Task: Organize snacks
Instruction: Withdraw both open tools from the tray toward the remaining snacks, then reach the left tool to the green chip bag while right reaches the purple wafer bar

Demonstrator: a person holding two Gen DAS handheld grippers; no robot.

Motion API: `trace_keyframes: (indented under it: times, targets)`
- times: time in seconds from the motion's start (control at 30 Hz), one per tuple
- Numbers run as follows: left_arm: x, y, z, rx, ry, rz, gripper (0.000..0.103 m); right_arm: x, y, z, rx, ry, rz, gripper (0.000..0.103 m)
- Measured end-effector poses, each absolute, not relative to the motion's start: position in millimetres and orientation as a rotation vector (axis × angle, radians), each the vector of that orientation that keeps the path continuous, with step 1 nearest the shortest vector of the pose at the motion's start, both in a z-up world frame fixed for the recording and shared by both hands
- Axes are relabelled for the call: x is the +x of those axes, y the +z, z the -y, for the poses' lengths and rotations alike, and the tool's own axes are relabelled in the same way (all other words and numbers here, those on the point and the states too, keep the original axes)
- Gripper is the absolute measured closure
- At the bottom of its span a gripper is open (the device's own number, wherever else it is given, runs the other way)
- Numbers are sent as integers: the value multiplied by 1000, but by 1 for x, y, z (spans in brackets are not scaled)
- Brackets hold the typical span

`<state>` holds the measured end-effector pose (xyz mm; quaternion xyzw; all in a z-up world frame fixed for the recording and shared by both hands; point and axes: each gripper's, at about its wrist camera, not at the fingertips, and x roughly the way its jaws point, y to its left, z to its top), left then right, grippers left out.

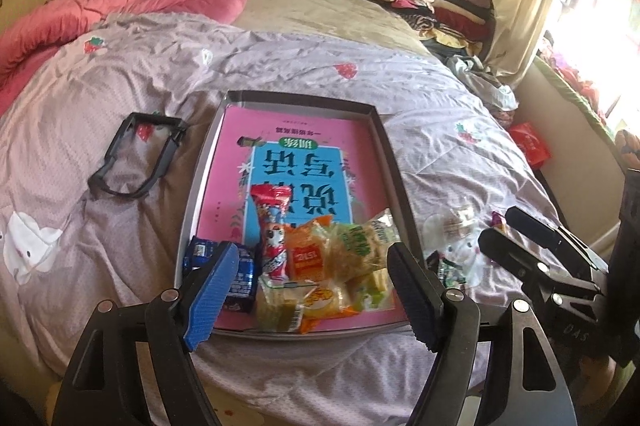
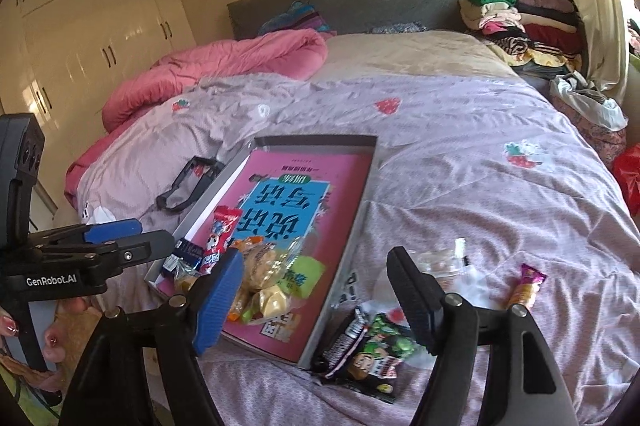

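White "GenRobot.AI" lettering marks the left gripper (image 2: 132, 240) beside the tray (image 2: 362, 210).

snacks (image 1: 320, 266) heaped at tray's (image 1: 384, 154) near end | green-black packet (image 2: 376, 354) (flat) on bedspread beside tray | purple-tipped candy (image 2: 526, 288) farther right

We see a wide bed (image 2: 460, 154) covered by a wrinkled lilac quilt printed with strawberries (image 1: 280, 66). Directly on the quilt lies a shallow grey cardboard box tray (image 1: 394, 162), and just left of it a black plastic frame (image 1: 136, 154). Right of the tray lie a black-and-green snack packet (image 2: 372, 354), touching the tray's near corner, a clear crinkled wrapper (image 2: 444, 266) and a small orange sweet with purple ends (image 2: 526, 288). Farther back we find a rolled pink duvet (image 2: 224, 70) and a pile of folded clothes (image 2: 524, 26) on the beige sheet (image 2: 400, 58).
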<state>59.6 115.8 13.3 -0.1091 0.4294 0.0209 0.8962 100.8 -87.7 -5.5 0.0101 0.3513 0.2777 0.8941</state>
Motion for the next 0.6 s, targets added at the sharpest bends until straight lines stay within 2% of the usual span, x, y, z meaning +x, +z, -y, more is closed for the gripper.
trace_keyframes:
  times: [0.6]
  targets:
    - [59, 32, -68, -155, -43, -869, 25, 117, 13, 184, 131, 379, -670, 28]
